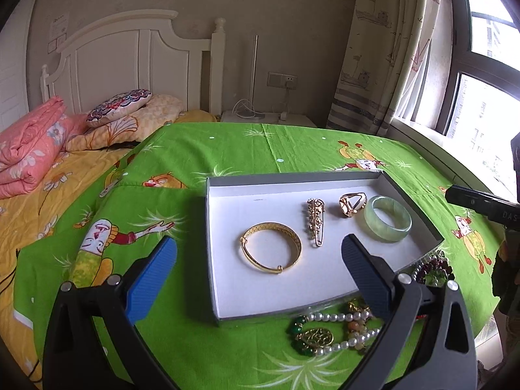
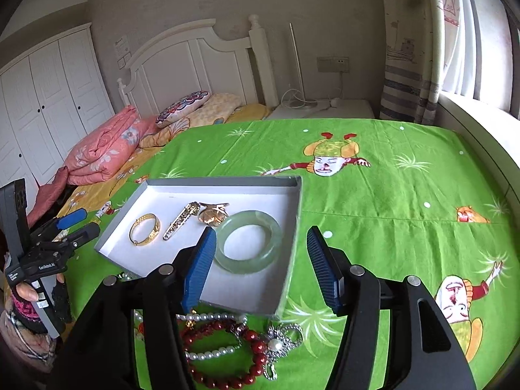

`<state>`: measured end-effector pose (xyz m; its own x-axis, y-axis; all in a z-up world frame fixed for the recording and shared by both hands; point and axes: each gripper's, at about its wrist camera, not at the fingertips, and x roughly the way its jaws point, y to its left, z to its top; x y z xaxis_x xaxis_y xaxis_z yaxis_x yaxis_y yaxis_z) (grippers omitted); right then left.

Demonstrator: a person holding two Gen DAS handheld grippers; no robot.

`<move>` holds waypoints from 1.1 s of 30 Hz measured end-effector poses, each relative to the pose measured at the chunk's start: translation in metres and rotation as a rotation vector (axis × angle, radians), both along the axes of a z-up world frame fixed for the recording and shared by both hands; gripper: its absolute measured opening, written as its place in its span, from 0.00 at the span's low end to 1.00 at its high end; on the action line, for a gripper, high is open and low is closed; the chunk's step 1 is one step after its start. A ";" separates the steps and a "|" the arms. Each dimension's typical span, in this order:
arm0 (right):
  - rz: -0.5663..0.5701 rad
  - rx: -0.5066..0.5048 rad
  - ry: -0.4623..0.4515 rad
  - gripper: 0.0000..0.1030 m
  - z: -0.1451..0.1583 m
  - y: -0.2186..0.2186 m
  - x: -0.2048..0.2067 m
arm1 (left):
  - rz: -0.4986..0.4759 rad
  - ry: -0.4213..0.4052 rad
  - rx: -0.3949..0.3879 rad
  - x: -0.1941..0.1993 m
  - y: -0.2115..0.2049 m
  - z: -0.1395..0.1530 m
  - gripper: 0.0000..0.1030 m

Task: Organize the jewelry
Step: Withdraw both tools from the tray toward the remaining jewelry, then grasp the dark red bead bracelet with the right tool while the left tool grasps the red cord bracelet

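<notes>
A grey box (image 1: 211, 227) with a white floor lies on the green sheet. In it are a gold bangle (image 1: 276, 227), a gold pin brooch (image 1: 314, 221), a gold ring (image 1: 351, 204) and a pale jade bangle (image 1: 386, 233). My left gripper (image 1: 260, 243) hangs wide open over the box's near left, holding nothing. My right gripper (image 2: 260, 232) is open above the box's right wall (image 2: 297, 214), with the jade bangle (image 2: 247, 265) lying free just left of its gap. In front of the box lie a pearl string (image 1: 328, 318), a green bead pendant (image 1: 315, 336), a red bead bracelet (image 2: 250, 336) and a silver brooch (image 2: 282, 338).
The green cartoon sheet (image 2: 390, 195) spreads wide to the right of the box. A folded pink quilt (image 2: 104, 149) and pillows lie by the white headboard (image 2: 195, 65). A hand (image 2: 26, 289) holds the left gripper's handle. Curtain and window (image 1: 481, 97) stand at the right.
</notes>
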<state>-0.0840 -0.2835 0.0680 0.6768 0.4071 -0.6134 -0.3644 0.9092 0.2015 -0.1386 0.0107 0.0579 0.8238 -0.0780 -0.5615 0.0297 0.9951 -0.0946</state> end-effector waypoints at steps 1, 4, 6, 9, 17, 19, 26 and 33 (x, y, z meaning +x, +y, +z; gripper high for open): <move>-0.008 -0.004 0.006 0.57 -0.005 -0.005 -0.004 | 0.004 -0.004 -0.008 -0.004 0.002 -0.001 0.97; -0.027 0.001 0.036 0.57 -0.020 -0.020 -0.017 | 0.019 -0.009 -0.022 -0.015 0.009 -0.007 0.97; -0.034 0.006 0.058 0.57 -0.029 -0.028 -0.025 | 0.031 -0.013 -0.026 -0.021 0.013 -0.011 0.97; -0.046 -0.010 0.065 0.57 -0.037 -0.034 -0.038 | 0.058 -0.009 -0.017 -0.025 0.018 -0.019 0.97; 0.027 -0.147 0.001 0.56 -0.043 -0.004 -0.071 | 0.078 0.016 0.020 -0.030 0.019 -0.039 0.97; 0.051 -0.169 -0.008 0.50 -0.044 0.005 -0.073 | 0.067 0.009 0.041 -0.037 0.015 -0.041 0.97; 0.080 -0.221 0.034 0.33 -0.058 0.021 -0.068 | 0.016 0.013 0.091 -0.071 0.000 -0.055 0.97; 0.056 -0.251 0.026 0.14 -0.060 0.019 -0.068 | -0.122 -0.018 0.154 -0.087 -0.035 -0.051 0.97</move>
<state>-0.1518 -0.2643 0.0077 0.6403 0.2762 -0.7168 -0.4130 0.9105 -0.0181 -0.2258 -0.0244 0.0071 0.8234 -0.0920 -0.5600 0.1509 0.9867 0.0598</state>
